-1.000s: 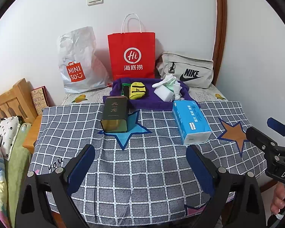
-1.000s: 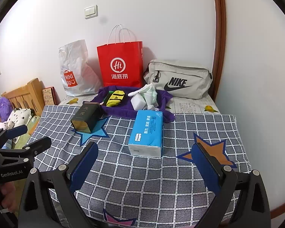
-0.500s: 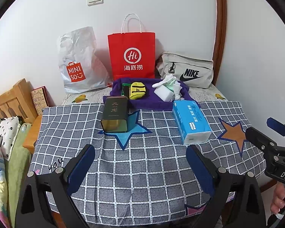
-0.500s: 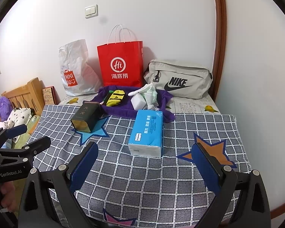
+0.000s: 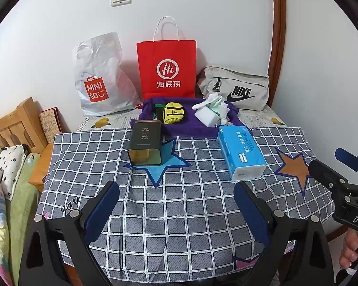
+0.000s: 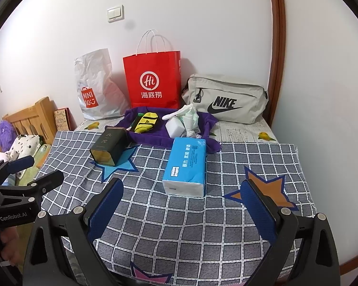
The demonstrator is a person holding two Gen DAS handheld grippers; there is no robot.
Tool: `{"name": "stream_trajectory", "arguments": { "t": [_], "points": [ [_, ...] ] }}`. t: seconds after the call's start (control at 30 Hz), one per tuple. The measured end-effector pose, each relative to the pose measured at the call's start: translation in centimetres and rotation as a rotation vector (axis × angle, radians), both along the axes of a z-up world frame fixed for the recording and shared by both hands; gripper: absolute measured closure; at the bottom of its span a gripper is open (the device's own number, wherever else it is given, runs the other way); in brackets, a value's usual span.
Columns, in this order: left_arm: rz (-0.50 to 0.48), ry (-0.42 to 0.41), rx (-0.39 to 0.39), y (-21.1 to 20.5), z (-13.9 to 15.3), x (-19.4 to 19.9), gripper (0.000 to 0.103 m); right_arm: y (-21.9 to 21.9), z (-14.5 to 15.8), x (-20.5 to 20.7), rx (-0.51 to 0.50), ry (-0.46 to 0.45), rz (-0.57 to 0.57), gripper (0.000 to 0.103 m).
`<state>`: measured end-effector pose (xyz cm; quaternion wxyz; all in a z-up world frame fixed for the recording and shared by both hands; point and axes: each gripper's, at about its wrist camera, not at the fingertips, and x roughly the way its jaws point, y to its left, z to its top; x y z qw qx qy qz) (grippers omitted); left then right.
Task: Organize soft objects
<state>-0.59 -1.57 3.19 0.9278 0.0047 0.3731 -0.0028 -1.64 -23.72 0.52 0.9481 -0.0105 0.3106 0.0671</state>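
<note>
1. Blue tissue pack [image 6: 187, 166] lies flat on the checked cloth, right of centre.
2. Yellow mesh pouch [image 6: 146, 121] rests on the far purple cloth [image 6: 155, 138].
3. White socks [image 6: 187, 115] (bundled loosely) sit rightward there.

- A green flat packet [image 5: 158, 111] in the purple cloth tray [image 5: 188, 128], mid-frame, is mostly hidden behind the yellow mesh pouch [image 5: 173, 113].
- The small print on the blue tissue pack [image 6: 185, 168] is too small to read.
- The hand [image 5: 349, 250] holding the right gripper is cut off at the lower right edge.
- The purple plush toy [image 6: 6, 134] at the left edge is partly hidden behind the wooden bed frame [image 6: 29, 119].
</note>
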Motion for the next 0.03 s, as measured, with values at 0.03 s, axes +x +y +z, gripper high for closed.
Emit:
{"name": "stream_trajectory", "arguments": {
  "t": [0.03],
  "points": [
    [0.000, 0.000, 0.001, 0.02, 0.00, 0.04, 0.006, 0.01, -0.05, -0.01, -0.001, 0.001, -0.002, 0.005]
  ]
}}
